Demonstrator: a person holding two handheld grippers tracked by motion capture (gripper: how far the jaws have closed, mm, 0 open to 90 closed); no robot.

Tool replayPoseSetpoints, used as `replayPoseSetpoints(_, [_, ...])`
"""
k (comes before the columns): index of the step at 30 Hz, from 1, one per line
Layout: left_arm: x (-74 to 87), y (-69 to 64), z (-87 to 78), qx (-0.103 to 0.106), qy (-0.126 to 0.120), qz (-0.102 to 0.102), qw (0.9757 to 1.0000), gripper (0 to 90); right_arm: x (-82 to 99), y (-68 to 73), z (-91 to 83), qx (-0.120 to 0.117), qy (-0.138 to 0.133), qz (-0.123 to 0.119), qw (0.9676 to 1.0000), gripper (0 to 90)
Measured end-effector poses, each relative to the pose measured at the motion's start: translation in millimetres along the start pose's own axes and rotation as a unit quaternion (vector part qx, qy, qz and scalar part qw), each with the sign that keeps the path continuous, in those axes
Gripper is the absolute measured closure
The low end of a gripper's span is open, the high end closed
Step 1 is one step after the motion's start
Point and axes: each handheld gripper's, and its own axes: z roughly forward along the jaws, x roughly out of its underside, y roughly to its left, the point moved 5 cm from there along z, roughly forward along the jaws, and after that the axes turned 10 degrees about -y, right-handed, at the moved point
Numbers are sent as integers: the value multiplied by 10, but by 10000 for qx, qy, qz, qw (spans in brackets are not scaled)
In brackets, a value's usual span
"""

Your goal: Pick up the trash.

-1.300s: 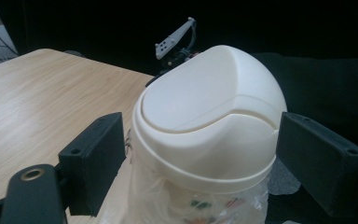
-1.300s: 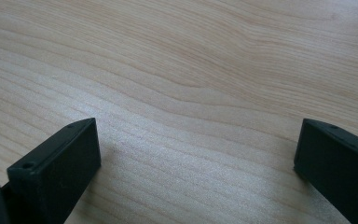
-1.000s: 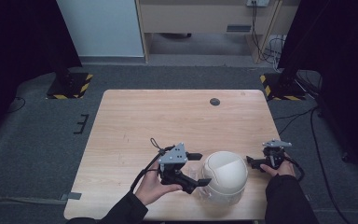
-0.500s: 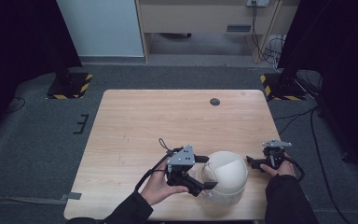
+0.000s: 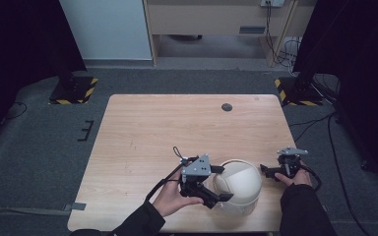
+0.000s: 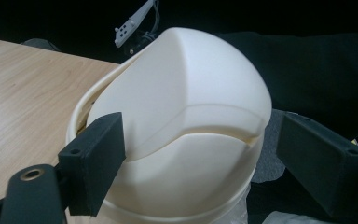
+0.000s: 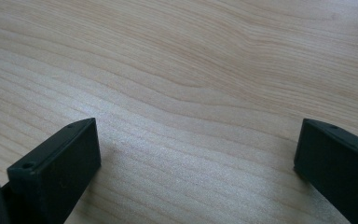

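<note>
The table (image 5: 177, 132) is a light wood-grain top that sits in the middle of the high view, on dark grey carpet. A small dark round disc (image 5: 227, 107) lies near its far edge, right of centre. Beyond the table, at the top of the frame, stand a pale panel and a wooden unit with cables hanging at its right end. Two black stands on yellow-and-black striped bases (image 5: 74, 90) flank the table's far corners, and dark curtains close in both sides.

A cream domed bin (image 5: 238, 186) stands near the table's front edge, right of centre in the high view. It stands upright, its long axis vertical and its rounded lid on top. In the left gripper view the lid's seam curves across the side facing the camera, and the lid looks slightly raised at the left rim.

The left gripper (image 5: 221, 183) lies just left of the bin in the high view, pointing right toward it. Its jaws are spread wide, one on either side of the bin's body; in the left gripper view, the left jaw looks close against the wall and the right one stands off it.

The right gripper (image 5: 264, 169) rests at the lower right of the high view, near the bin but apart from it, pointing left. In the right gripper view its jaws are wide apart over bare wood.
</note>
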Motion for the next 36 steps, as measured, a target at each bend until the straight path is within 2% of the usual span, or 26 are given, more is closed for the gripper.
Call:
replayPoseSetpoints(10, [5,-2,61,-97,43,-37,9999,151,0,1,-1,0,5,9,10000,7])
replayPoseSetpoints(23, [9,-11,107,-184,128,42,9997,140,0,0,0,0,0,1,10000,7])
replayPoseSetpoints(26, [4,-11,102,-190,134,-12,9997,140,0,0,0,0,0,1,10000,7])
replayPoseSetpoints(29, [-12,8,81,-206,90,-119,9997,141,-1,-1,0,-2,-1,-8,10000,7])
replayPoseSetpoints(36, [-77,61,4,-324,-144,-190,9992,150,0,0,0,0,-1,1,10000,7])
